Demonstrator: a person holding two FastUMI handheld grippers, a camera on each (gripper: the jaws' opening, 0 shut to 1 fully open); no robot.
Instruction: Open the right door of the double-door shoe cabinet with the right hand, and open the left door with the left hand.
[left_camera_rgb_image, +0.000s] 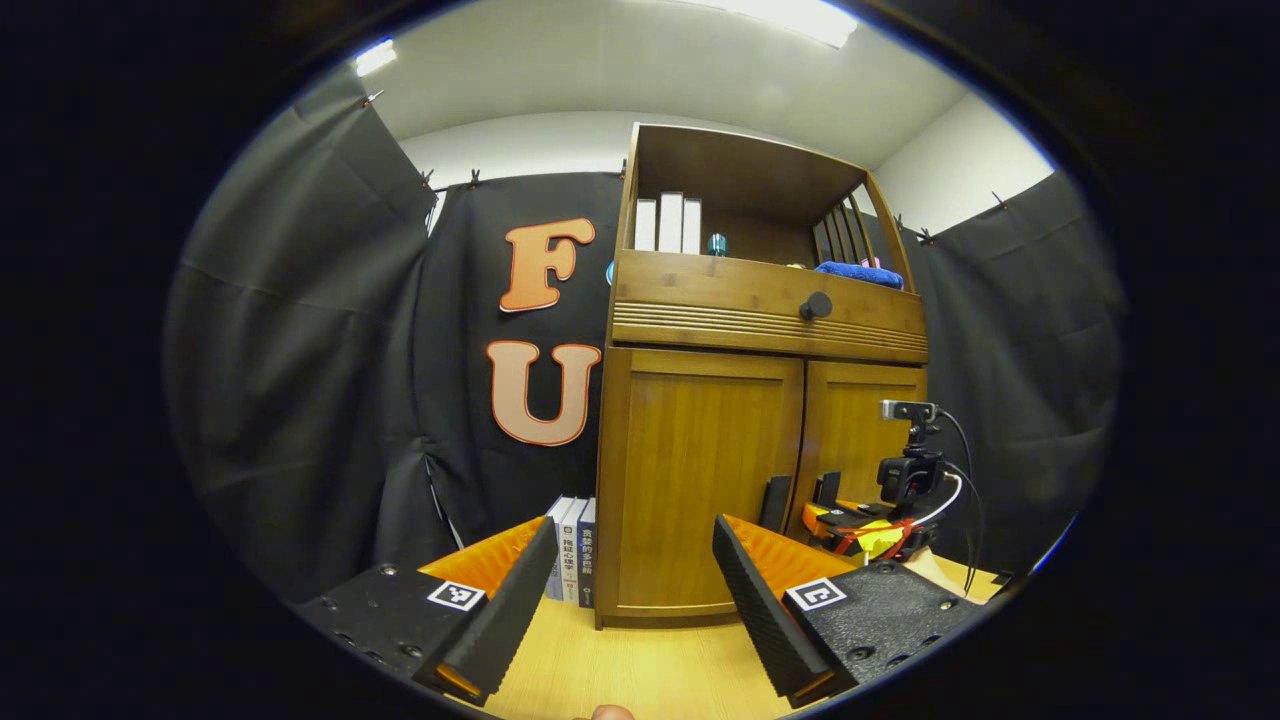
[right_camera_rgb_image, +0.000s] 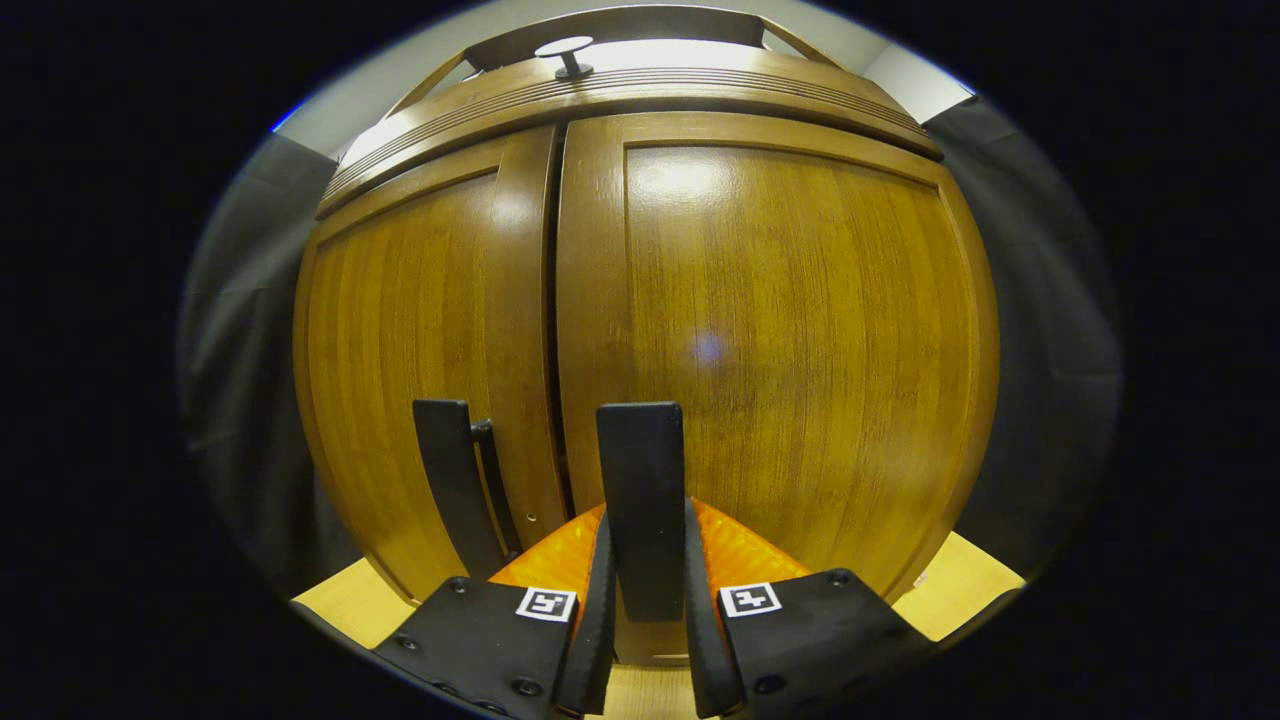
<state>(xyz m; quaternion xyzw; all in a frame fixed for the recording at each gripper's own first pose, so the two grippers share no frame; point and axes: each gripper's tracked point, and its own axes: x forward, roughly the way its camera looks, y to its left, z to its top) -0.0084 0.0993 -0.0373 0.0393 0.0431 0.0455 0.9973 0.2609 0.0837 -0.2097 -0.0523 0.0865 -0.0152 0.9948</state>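
Little readable writing anywhere. Printed characters in a vertical run down the spines of the books (left_camera_rgb_image: 573, 550), low and left of centre in the left gripper view, standing on the tabletop (left_camera_rgb_image: 640, 670) against the cabinet (left_camera_rgb_image: 700, 480); too small to make out with any certainty.

Otherwise only square black-and-white coded markers, no letters or numbers on them:
- on the left tool (left_camera_rgb_image: 635, 527), a left marker (left_camera_rgb_image: 456, 595) and a right marker (left_camera_rgb_image: 819, 593), bottom of the left gripper view;
- on the right tool (right_camera_rgb_image: 648, 520), a near-left marker (right_camera_rgb_image: 546, 604) and a near-right marker (right_camera_rgb_image: 750, 599), bottom centre of the right gripper view.
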